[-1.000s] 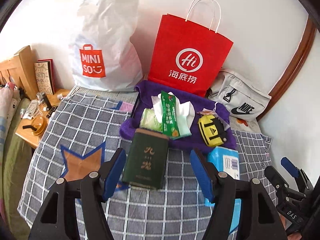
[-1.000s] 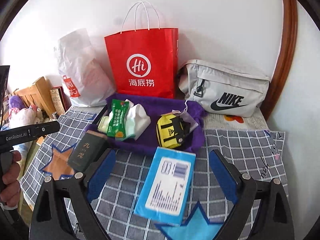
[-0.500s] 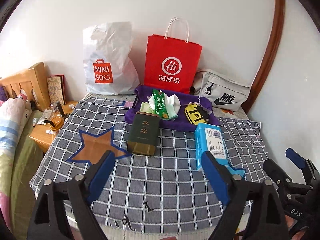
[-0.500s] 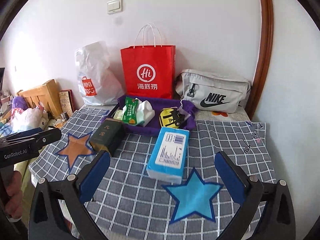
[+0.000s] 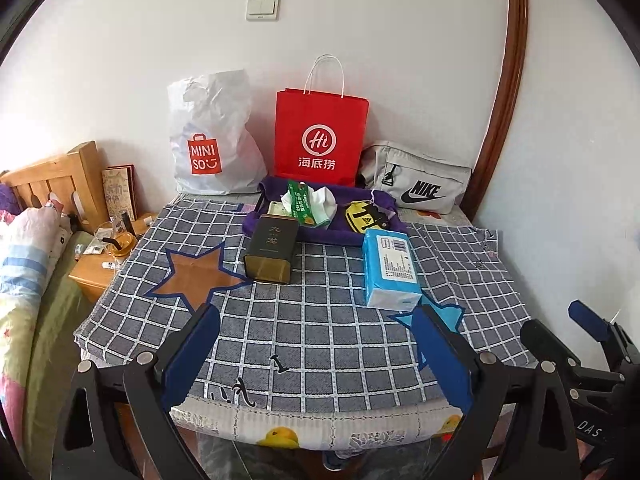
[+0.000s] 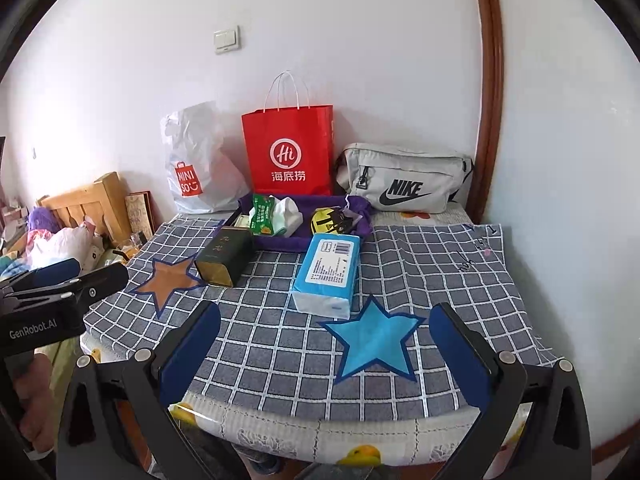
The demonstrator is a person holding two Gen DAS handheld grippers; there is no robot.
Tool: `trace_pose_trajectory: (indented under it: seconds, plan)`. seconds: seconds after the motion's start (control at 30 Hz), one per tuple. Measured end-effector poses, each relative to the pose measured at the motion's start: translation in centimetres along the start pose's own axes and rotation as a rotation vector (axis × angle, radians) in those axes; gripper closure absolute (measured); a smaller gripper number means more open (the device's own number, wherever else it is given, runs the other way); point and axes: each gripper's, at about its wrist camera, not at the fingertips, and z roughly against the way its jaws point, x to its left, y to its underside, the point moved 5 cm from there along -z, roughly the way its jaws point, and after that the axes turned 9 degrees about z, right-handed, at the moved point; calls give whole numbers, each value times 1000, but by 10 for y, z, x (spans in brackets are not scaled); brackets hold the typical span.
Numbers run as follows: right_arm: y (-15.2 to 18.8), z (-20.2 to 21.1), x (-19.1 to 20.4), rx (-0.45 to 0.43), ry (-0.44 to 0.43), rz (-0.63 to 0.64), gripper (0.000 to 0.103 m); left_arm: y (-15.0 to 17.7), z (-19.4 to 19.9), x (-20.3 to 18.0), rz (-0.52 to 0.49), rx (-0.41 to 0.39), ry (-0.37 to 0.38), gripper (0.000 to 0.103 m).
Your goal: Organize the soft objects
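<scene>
Tissue pack (image 6: 327,271) lies mid-table on the checked cloth (image 6: 440,280), just past the blue star (image 6: 374,342), with the dark green tin (image 6: 224,256) beside the orange star (image 6: 166,280) and the purple tray (image 6: 276,242) toward the far edge. Both the left gripper (image 5: 316,356) and the right gripper (image 6: 324,356) hang near the front edge, jaws having just opened wide with nothing between them. The next grasp probably goes best by straddling the pack across its narrow sides and squeezing gently so it does not crush.

Blue star (image 5: 436,316) half hidden behind tissue pack (image 5: 390,268) — nightstand clutter (image 5: 104,244) indistinct.
</scene>
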Motion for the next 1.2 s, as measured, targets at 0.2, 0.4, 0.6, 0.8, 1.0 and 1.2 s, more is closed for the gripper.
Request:
trace_pose_trajectory:
  seconds: [0.2,0.4,0.6,0.8,1.0,1.2]
  plan:
    - [7,12,0,4,5,7,0,8,7,2,-11,3,-14,6]
    - [7,13,-1,8,13,1,0,8,5,6,1,9,-13,6]
    - [8,14,-1,8,12,3,0,11,4,9,6,11,-10,6]
    - [7,17,2,2,19,13,0,13,5,8,9,11,-4,6]
    - [7,19,2,-1,20,15,0,13,5,8,9,11,-3,6]
    - [7,21,2,-5,28,19,0,13,5,8,9,12,-1,6]
